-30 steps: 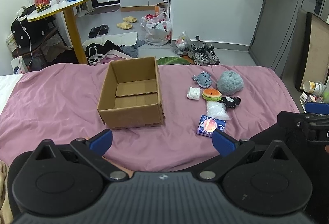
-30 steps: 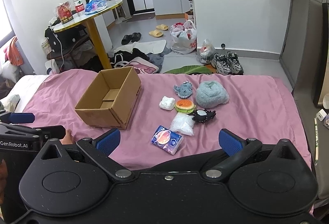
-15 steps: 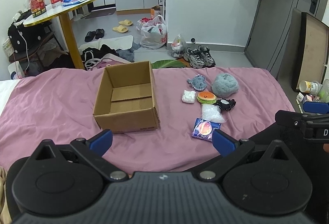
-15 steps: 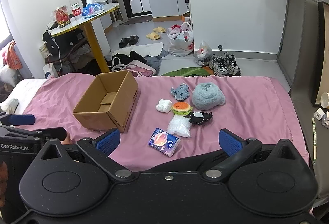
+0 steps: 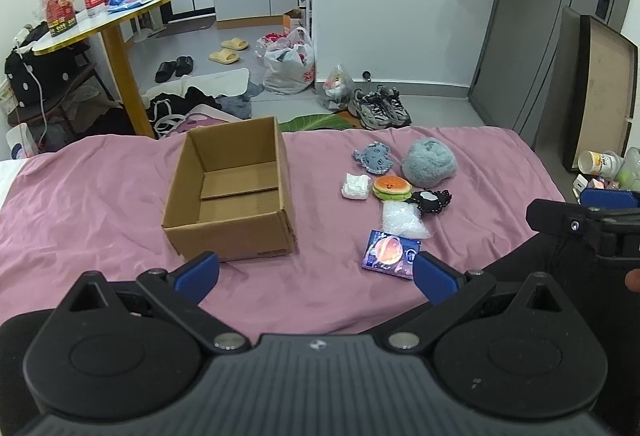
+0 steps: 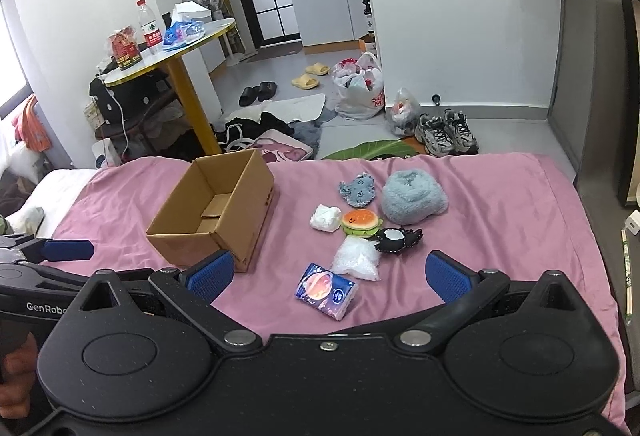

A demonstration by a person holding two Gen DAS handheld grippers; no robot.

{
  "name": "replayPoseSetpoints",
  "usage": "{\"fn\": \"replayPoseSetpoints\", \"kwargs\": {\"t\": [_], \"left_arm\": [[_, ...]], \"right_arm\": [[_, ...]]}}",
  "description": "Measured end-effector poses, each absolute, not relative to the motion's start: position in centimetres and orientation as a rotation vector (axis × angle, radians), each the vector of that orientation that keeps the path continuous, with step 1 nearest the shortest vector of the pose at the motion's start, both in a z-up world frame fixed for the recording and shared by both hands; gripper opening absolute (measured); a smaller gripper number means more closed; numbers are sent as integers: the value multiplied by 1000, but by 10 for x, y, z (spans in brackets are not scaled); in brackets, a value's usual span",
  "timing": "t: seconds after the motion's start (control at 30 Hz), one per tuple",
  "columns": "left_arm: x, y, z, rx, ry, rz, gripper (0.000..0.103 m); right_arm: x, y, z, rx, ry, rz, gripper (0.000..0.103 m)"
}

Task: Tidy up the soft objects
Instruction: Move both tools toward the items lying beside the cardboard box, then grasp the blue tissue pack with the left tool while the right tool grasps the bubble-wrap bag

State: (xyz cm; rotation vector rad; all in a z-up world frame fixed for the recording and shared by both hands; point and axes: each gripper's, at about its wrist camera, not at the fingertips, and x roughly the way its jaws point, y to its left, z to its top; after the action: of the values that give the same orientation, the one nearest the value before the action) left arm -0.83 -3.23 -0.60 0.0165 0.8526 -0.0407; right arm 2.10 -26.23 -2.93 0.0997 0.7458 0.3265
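Beside the cardboard box (image 5: 230, 196), bare bedsheet (image 5: 92, 196).

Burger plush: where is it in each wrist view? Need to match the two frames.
Left wrist: burger plush sits right of centre, between the white wad and the black plush.
Right wrist: burger plush sits near centre, below the grey fluffy ball.
Shared landmark: the cardboard box, to its left in both.
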Motion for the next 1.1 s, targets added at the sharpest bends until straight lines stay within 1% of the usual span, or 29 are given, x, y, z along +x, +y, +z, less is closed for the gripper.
{"fn": "replayPoseSetpoints", "kwargs": {"t": [0.57, 0.63, 0.77, 0.9, 1.1], "left_arm": [[30, -39, -32, 0, 877, -84, 102], [35, -40, -35, -2, 881, -83, 102], [44, -41, -43, -8, 893, -82, 101], [53, -44, -50, -15, 904, -88, 101], [66, -53, -63, -15, 916, -97, 100]], "right_arm": [[52, -267, -58, 153, 791, 301, 101], [56, -269, -61, 158, 798, 300, 99], [63, -273, -67, 171, 808, 293, 98], [72, -279, -72, 199, 828, 300, 95], [87, -280, -82, 220, 873, 312, 89]]}}
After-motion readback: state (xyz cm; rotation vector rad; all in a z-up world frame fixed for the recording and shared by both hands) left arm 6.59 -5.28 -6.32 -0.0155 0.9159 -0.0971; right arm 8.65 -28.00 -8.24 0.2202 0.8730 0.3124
